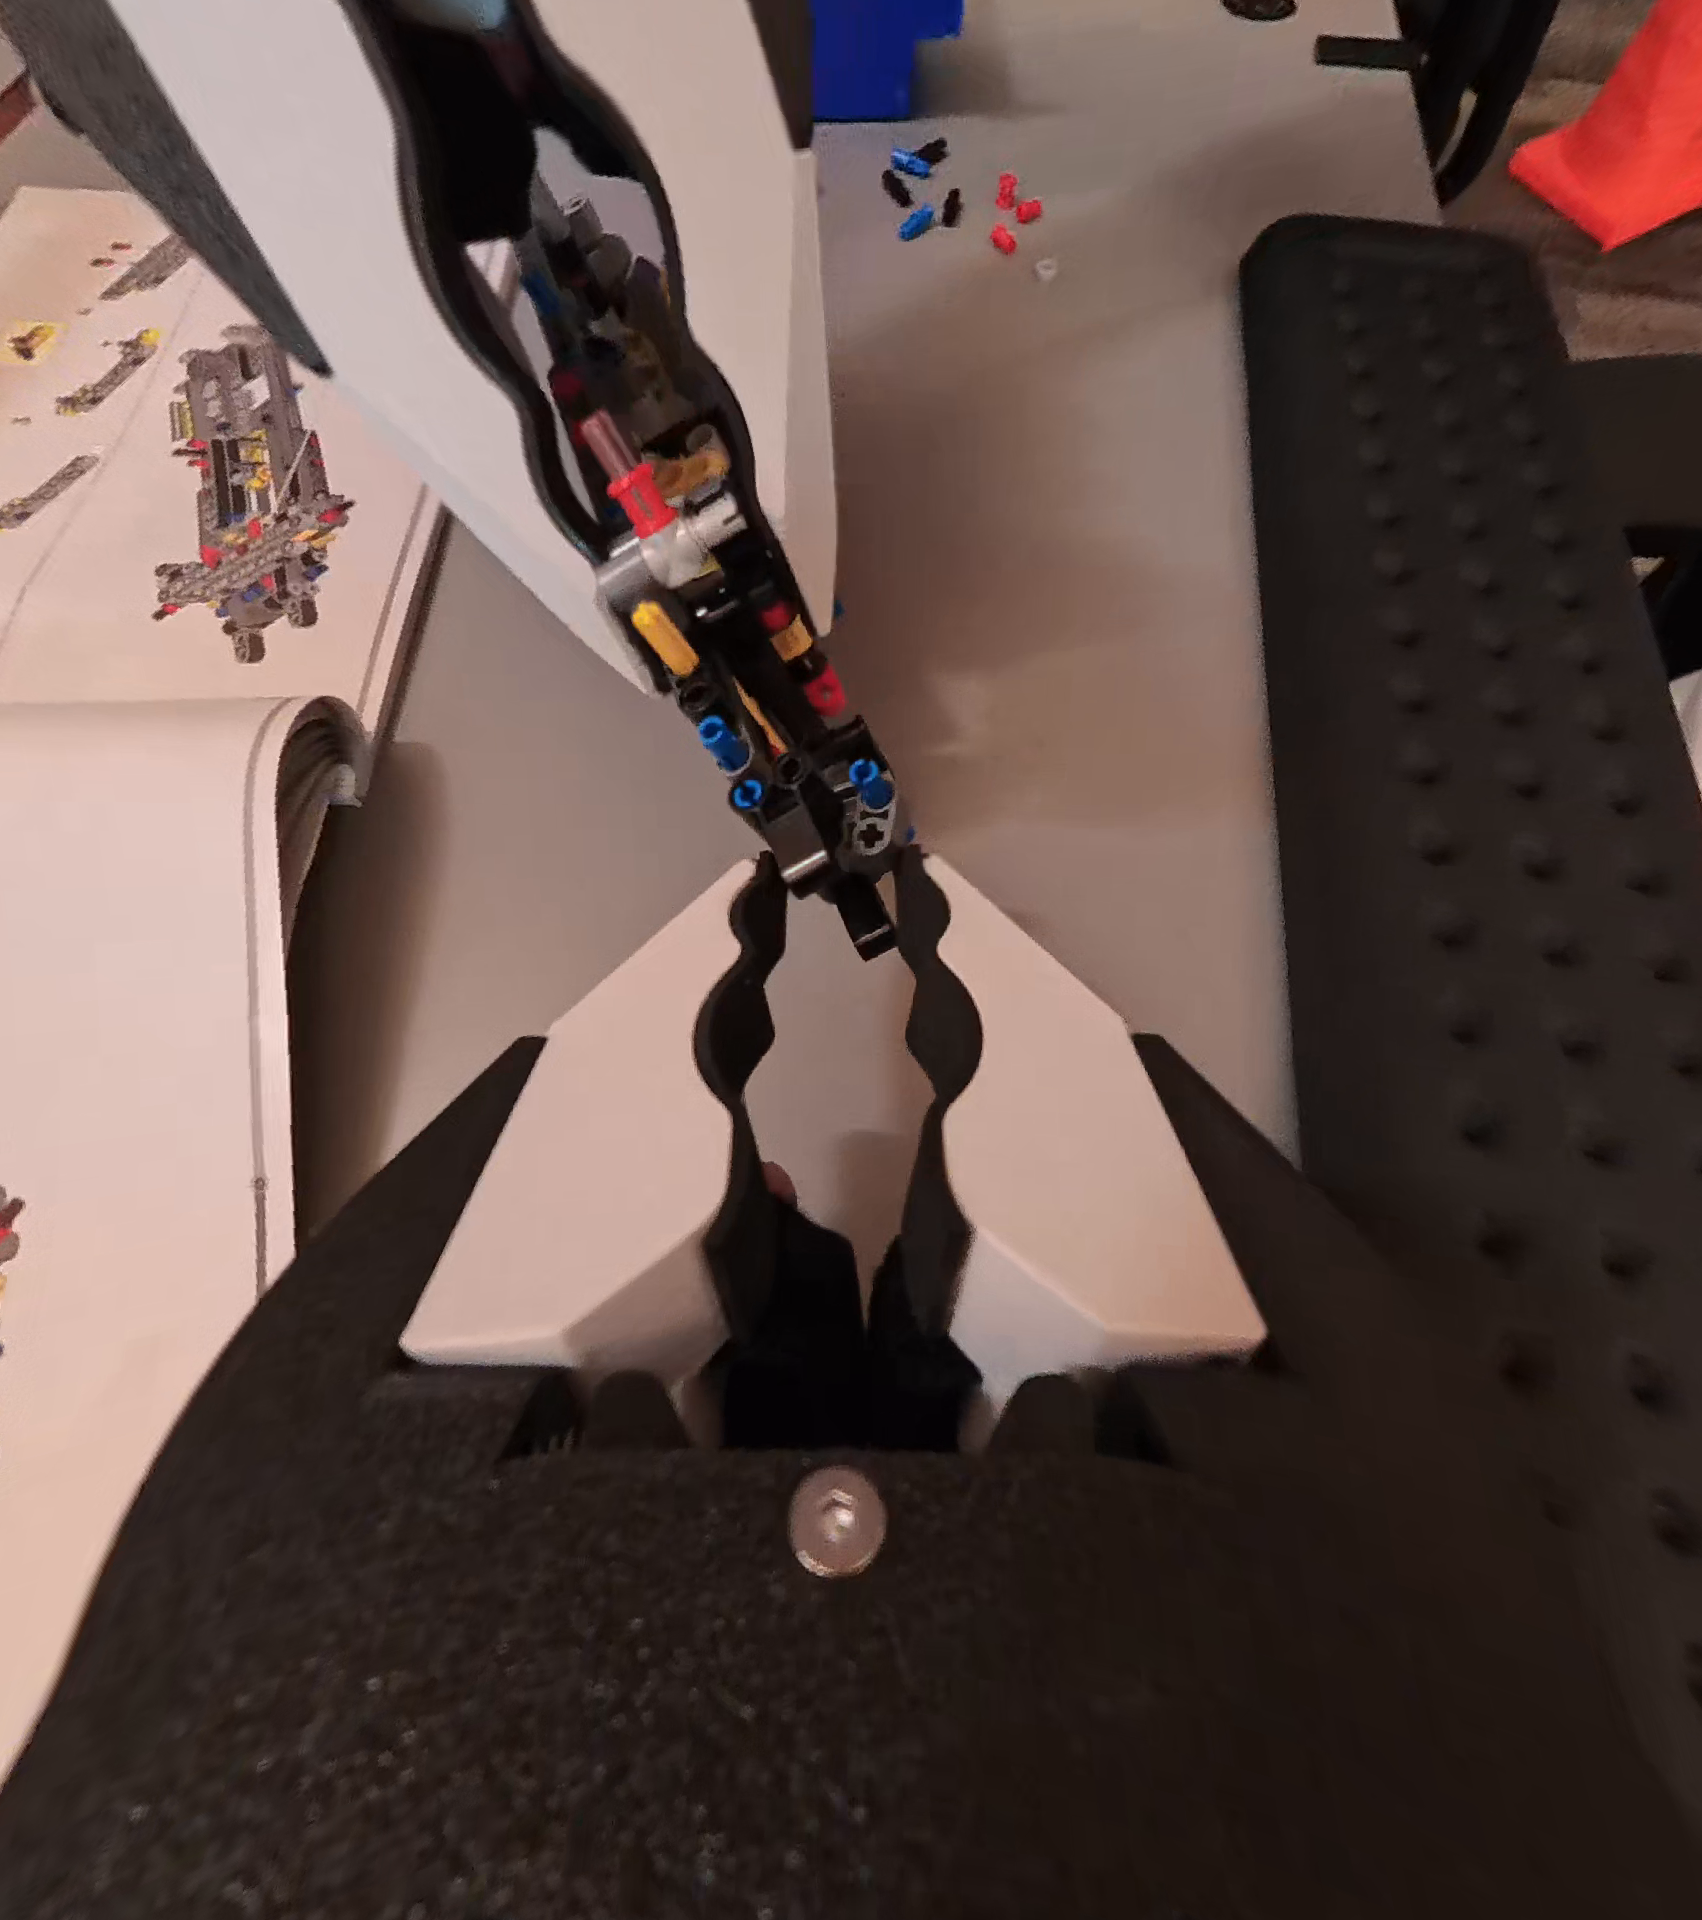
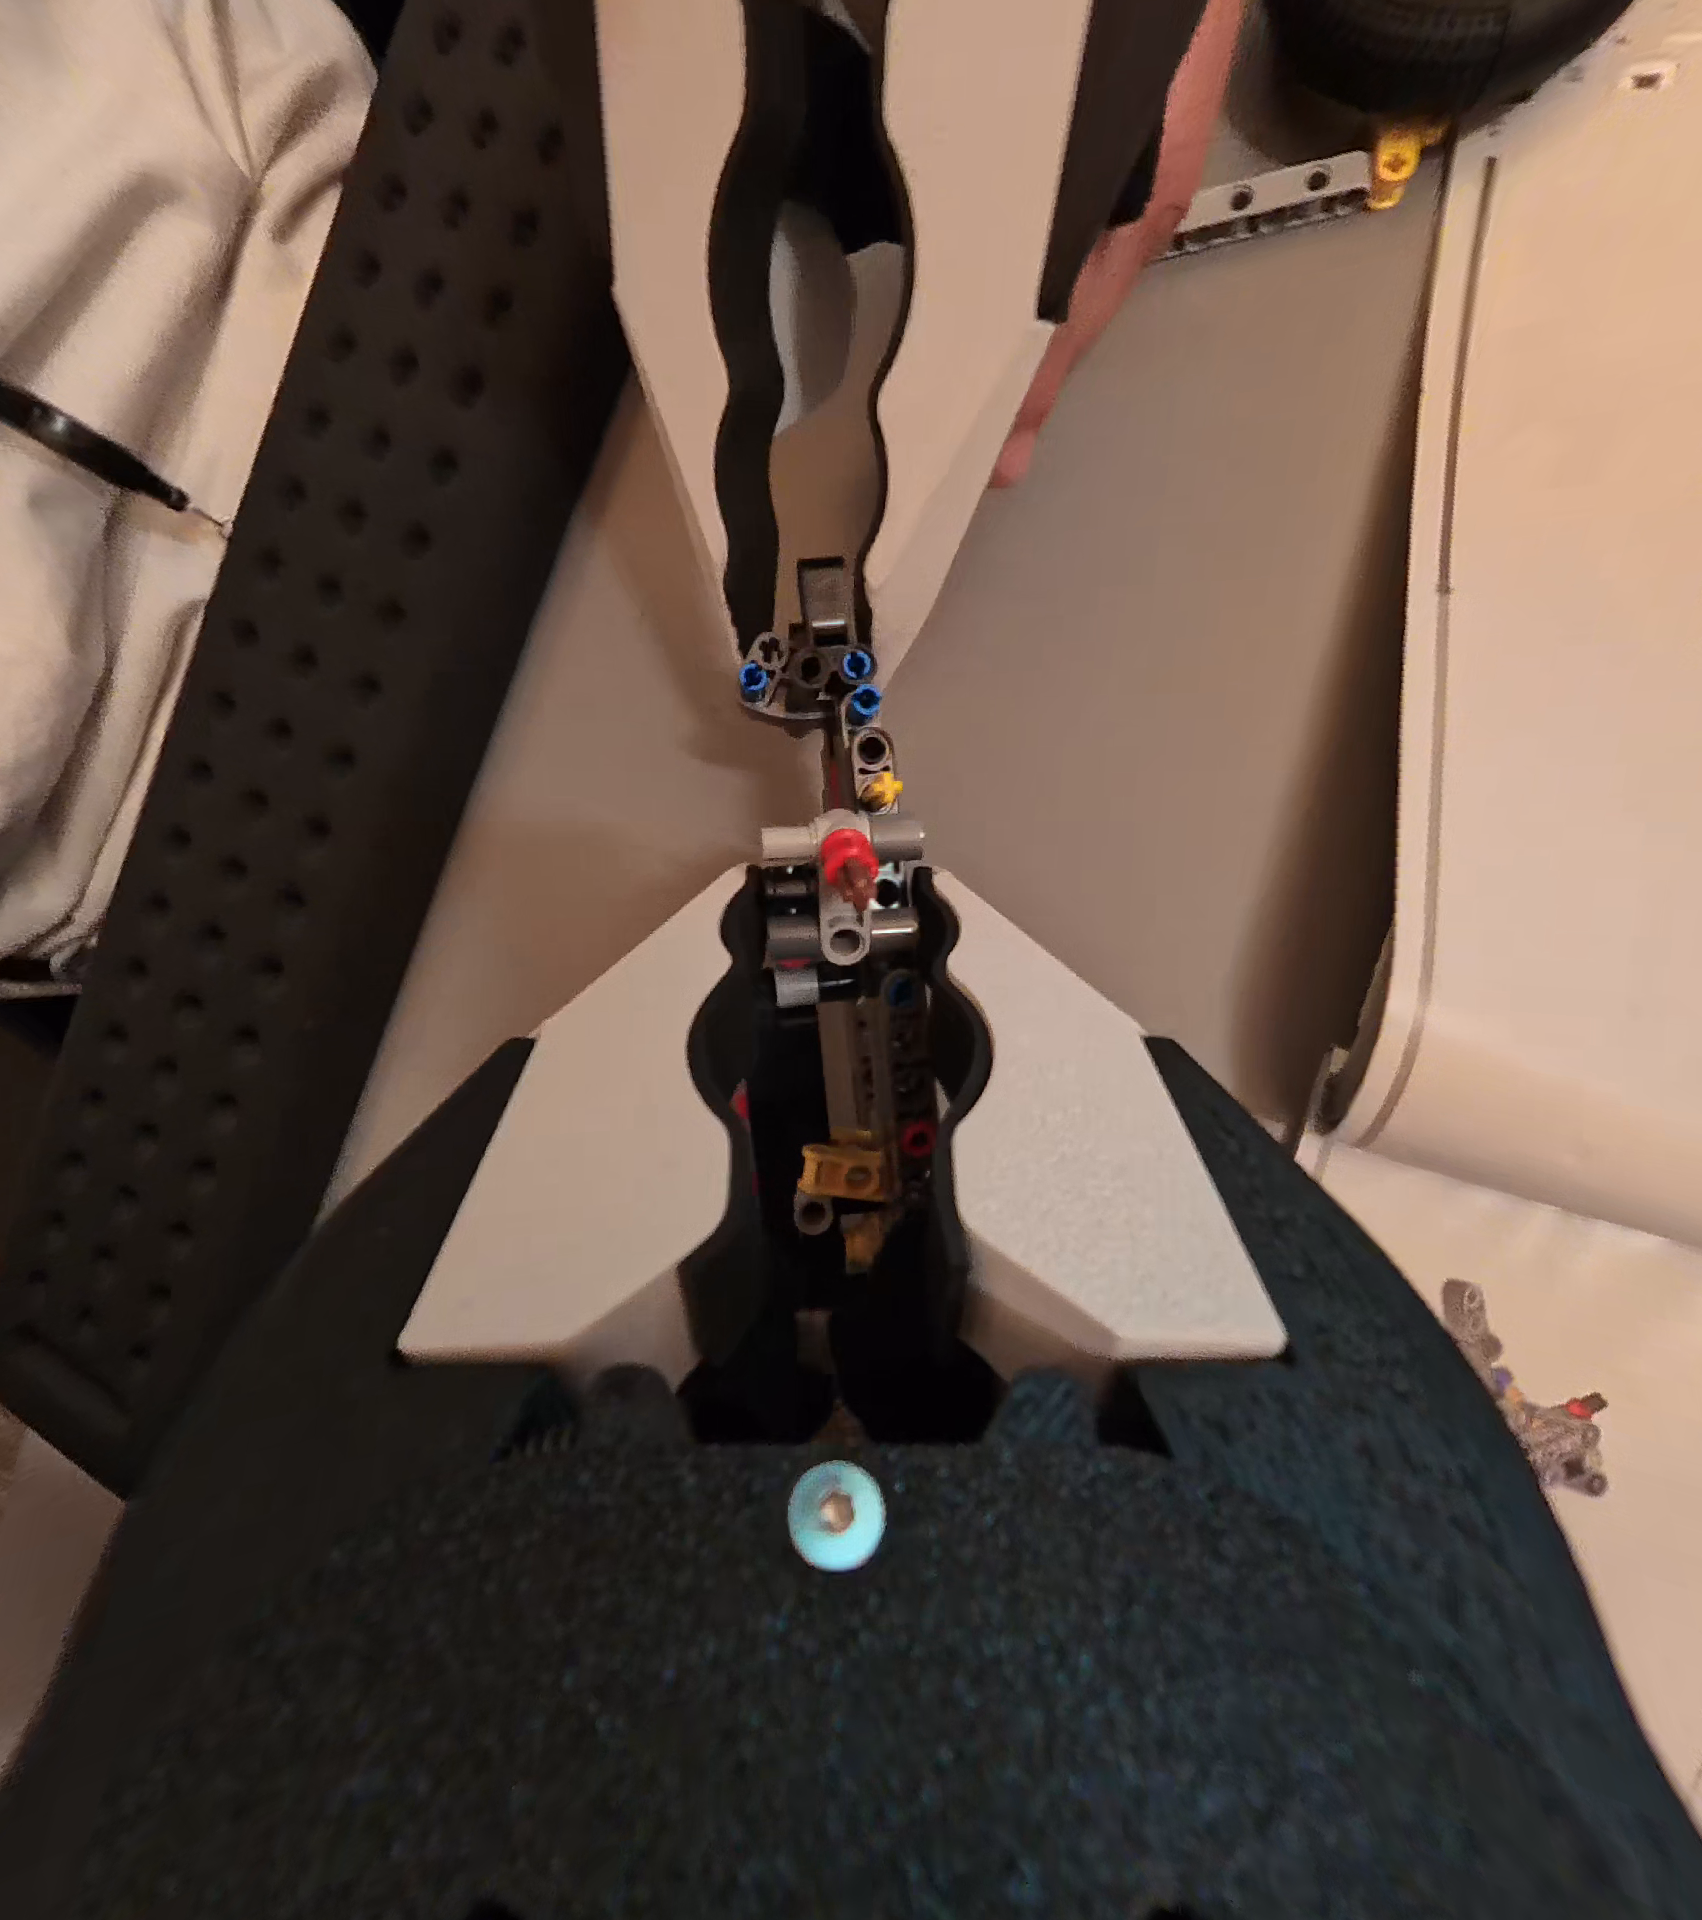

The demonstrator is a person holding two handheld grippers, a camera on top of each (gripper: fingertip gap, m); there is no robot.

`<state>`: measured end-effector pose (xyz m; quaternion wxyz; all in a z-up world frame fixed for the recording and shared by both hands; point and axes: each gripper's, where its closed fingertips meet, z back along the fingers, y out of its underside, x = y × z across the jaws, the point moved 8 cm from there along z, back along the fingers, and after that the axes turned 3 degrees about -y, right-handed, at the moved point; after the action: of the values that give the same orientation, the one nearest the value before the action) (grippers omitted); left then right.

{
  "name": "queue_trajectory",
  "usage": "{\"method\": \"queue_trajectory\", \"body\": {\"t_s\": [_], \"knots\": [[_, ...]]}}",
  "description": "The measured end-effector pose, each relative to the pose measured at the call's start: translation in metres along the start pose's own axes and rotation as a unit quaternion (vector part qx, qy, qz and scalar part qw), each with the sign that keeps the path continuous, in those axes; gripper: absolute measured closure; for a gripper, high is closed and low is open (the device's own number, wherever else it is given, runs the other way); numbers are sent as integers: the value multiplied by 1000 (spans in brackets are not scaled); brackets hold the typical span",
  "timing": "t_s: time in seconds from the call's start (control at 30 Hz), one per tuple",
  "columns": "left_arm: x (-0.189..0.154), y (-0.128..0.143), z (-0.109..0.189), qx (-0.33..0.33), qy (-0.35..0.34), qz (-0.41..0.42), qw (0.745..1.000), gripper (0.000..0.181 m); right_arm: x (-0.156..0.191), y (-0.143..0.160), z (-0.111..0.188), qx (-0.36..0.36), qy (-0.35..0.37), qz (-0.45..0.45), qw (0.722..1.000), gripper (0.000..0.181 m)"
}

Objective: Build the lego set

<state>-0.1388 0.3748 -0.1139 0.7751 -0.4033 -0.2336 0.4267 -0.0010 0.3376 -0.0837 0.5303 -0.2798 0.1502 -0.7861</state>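
Between grippers: slim black-grey lego assembly point(image 1: 722, 623), left gripper point(image 1: 831, 883) and right gripper point(image 2: 836, 883) clamping opposite ends.

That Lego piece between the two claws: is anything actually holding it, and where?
Both hold it. The right gripper clamps the long body of the Lego assembly; the left gripper pinches its black end piece.

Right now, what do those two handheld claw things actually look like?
The two match. The left gripper has a rough, grainy black body with a round silver screw, two white wedge-shaped fingers and wavy black rubbery pads along their inner edges. The right gripper is built the same, its screw looking pale blue. No cables or markings show.
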Motion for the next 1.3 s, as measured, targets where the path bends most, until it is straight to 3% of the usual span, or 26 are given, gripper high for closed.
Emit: {"method": "queue_trajectory", "body": {"t_s": [0.13,0.23,0.3,0.4,0.5,0.7,0.87,1.07,1.1,1.3], "knots": [[5,1,-2,6,16,80,997,165,11,1,30,-102,67,-48,991,149],[6,2,-3,-2,34,129,991,165,37,22,53,-185,197,-132,954,141],[7,3,-5,-3,44,148,988,166,61,41,42,-213,263,-156,928,139],[9,4,-9,6,77,187,979,167,81,59,13,-160,376,-156,899,141],[14,6,-14,17,106,217,970,168,86,57,-3,-66,419,-95,900,156],[16,16,-24,57,115,229,965,177,60,45,-12,81,388,29,918,148],[12,17,-30,60,104,215,969,179,35,42,-10,137,316,76,936,156],[11,17,-32,78,87,191,975,179,13,41,-6,154,186,49,969,158],[11,17,-32,82,84,188,975,179,11,41,-7,160,167,46,972,167],[13,19,-19,80,39,153,984,167,20,42,-4,152,120,22,981,175]]}}
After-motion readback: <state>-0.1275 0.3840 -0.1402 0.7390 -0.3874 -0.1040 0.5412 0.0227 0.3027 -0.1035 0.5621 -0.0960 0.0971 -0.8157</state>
